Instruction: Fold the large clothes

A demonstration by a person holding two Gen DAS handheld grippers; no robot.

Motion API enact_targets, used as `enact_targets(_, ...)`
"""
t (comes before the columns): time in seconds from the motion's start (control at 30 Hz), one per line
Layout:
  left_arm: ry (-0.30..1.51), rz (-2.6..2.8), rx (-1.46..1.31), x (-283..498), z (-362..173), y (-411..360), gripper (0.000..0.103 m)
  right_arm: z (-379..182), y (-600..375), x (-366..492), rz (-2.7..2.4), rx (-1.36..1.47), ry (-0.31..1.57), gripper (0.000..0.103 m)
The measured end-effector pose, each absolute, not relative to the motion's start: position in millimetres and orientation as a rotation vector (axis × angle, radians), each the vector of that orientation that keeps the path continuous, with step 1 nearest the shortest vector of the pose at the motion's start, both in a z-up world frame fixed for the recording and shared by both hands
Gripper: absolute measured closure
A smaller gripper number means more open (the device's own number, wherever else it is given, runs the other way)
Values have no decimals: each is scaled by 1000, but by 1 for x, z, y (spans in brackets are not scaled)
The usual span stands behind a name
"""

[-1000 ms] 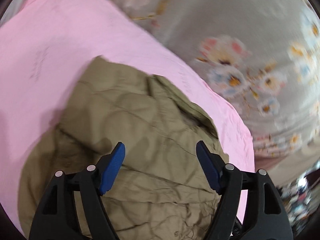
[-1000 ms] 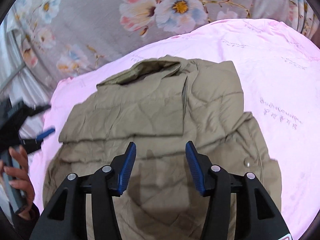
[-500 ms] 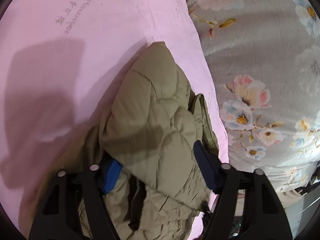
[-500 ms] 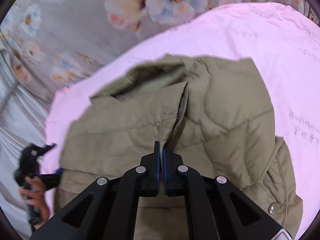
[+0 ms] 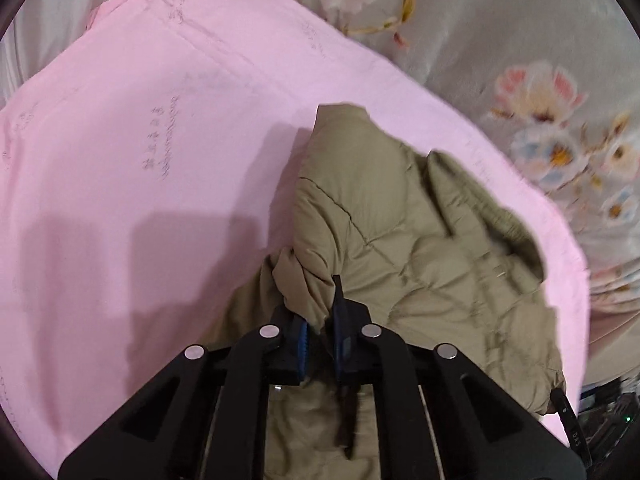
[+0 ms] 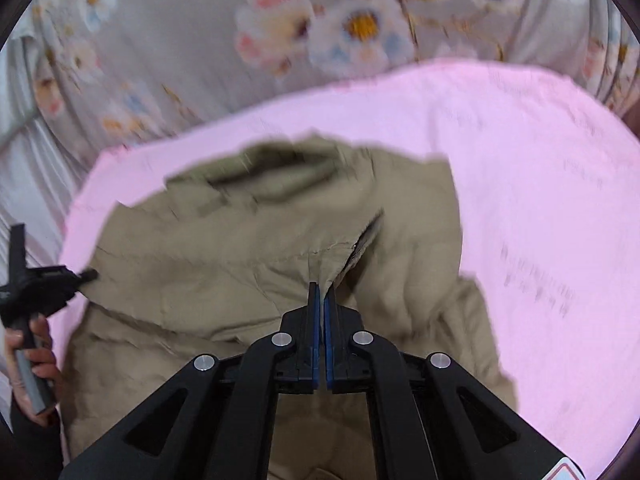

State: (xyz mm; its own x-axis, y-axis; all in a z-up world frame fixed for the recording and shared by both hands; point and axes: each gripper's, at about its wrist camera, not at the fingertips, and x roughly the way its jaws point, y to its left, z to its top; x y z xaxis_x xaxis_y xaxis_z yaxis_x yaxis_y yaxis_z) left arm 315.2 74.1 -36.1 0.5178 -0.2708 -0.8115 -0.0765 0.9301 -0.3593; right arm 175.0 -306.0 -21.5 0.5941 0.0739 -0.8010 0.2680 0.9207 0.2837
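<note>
An olive quilted jacket [image 5: 420, 248] lies on a pink sheet [image 5: 140, 160]. My left gripper [image 5: 320, 320] is shut on a bunched fold of the jacket and holds it up off the sheet. In the right wrist view the jacket [image 6: 240, 272] spreads across the pink sheet [image 6: 540, 200]. My right gripper [image 6: 321, 300] is shut on a pinch of jacket fabric beside an open seam. The left gripper [image 6: 86, 275] shows at the left edge there, held by a hand at the jacket's side.
A grey floral bedspread [image 5: 540, 80] lies beyond the pink sheet; it also shows in the right wrist view [image 6: 280, 28]. The bed's edge and dark clutter [image 5: 608, 408] show at the lower right of the left wrist view.
My left gripper went from open over the jacket to shut on a fold and lifted it. My right gripper shut on the fabric half a second ago and still holds it.
</note>
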Motion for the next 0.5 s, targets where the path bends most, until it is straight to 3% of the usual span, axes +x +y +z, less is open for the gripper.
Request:
enact_targets(0.1,1021,-101,-345,312,-49,72,94,-45,-295,175,-135,357,949,101)
enact_targets(0.37,968,-88,-227,301,-45,62,91,-42,-283,170,-165,222,951,94)
enact_targets(0.43,957,-101,-176,288,-31,63,85,-26,-286,159,-169,234,914,93)
enact_targets(0.5,915,-108,-132,274,-11,62,71,-4,-289,152,-165,266,864,92)
